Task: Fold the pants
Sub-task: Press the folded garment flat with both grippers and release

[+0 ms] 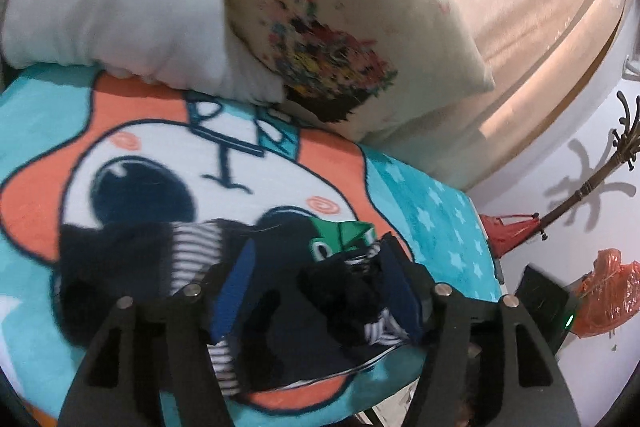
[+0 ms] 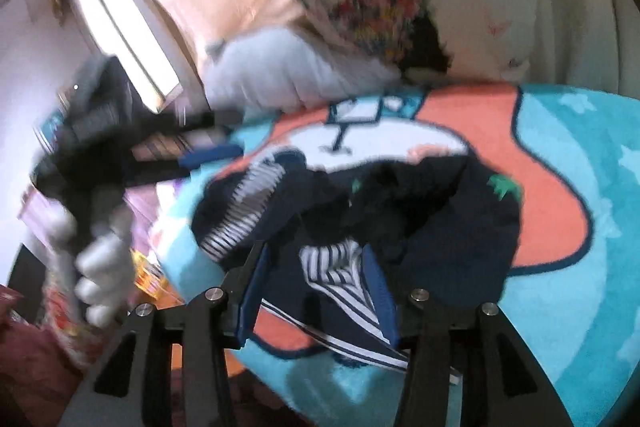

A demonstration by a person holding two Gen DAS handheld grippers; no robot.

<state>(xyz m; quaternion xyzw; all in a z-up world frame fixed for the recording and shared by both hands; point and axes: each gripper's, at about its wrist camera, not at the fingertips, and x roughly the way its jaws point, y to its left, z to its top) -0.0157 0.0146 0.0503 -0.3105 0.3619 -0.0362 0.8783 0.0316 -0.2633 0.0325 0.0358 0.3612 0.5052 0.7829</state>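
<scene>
Surface: bed with a cartoon blanket [image 1: 440,211], pillows behind
Left gripper [image 1: 316,291]: jaws stood apart, nothing pinched; pants [image 1: 280,327] lay under and between them
Right gripper [image 2: 316,291]: also parted, over the waistband, no grip
Pants: dark, striped lining, bunched near the blanket edge
Risk: closing on bunched cloth could catch several layers and fold crooked
Risk: a pull toward the edge could slide them off

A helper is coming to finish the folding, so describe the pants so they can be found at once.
Start at the bright turquoise cartoon blanket with its big orange-and-white face, spread below two pillows. On its near part lies a crumpled dark navy bundle: the pants. Unlike the pale pillows behind, they are dark, with a white-striped inner lining and a small green print.
</scene>
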